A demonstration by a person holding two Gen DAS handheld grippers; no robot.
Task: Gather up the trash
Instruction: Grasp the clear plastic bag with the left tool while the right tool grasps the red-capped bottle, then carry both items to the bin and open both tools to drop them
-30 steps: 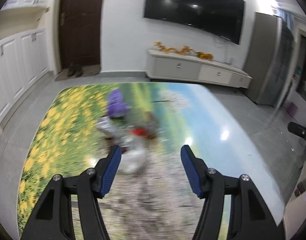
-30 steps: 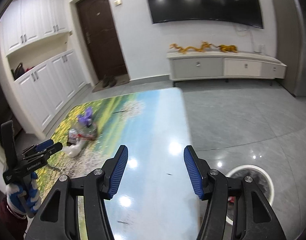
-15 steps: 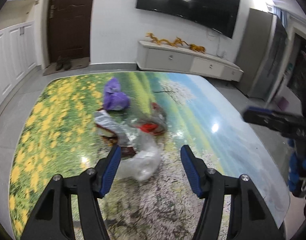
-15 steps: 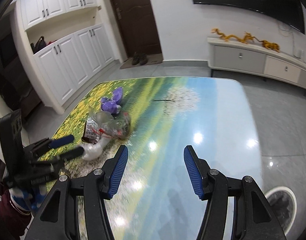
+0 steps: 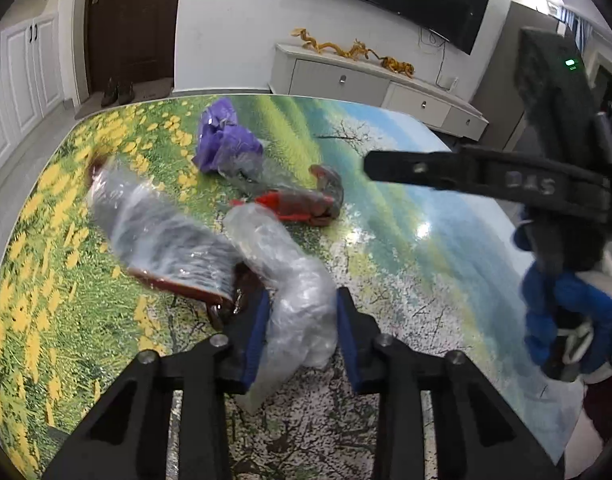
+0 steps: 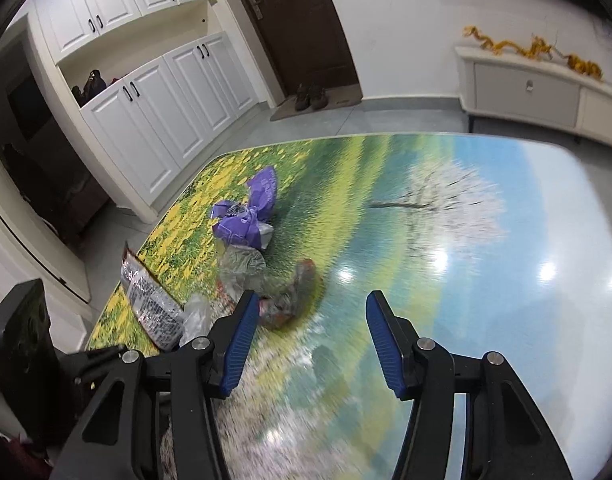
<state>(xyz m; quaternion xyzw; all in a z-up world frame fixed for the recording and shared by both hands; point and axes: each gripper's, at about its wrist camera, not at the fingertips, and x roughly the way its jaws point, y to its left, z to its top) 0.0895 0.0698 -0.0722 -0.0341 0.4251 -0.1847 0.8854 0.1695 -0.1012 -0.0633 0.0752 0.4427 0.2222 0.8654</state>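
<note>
Trash lies on the landscape-print table [image 5: 446,248]. My left gripper [image 5: 301,328] is shut on a crumpled clear plastic bag [image 5: 293,292], the blue pads pressing its sides. Beside it lie a silver and red snack wrapper [image 5: 165,240], a red and brown wrapper [image 5: 306,204] and a purple wrapper [image 5: 225,144]. My right gripper [image 6: 310,336] is open and empty, hovering just right of the red and brown wrapper [image 6: 293,296]. The purple wrapper [image 6: 249,216] and the silver wrapper [image 6: 149,304] show farther left in the right wrist view.
The right gripper's body and the gloved hand [image 5: 562,312] cross the right side of the left wrist view. White cabinets [image 6: 157,112], a dark door [image 6: 301,20] and a low TV cabinet [image 5: 370,88] stand beyond the table.
My left gripper has moved forward and closed on the clear plastic bag. My right gripper has swung left, closer to the trash pile, still open.
</note>
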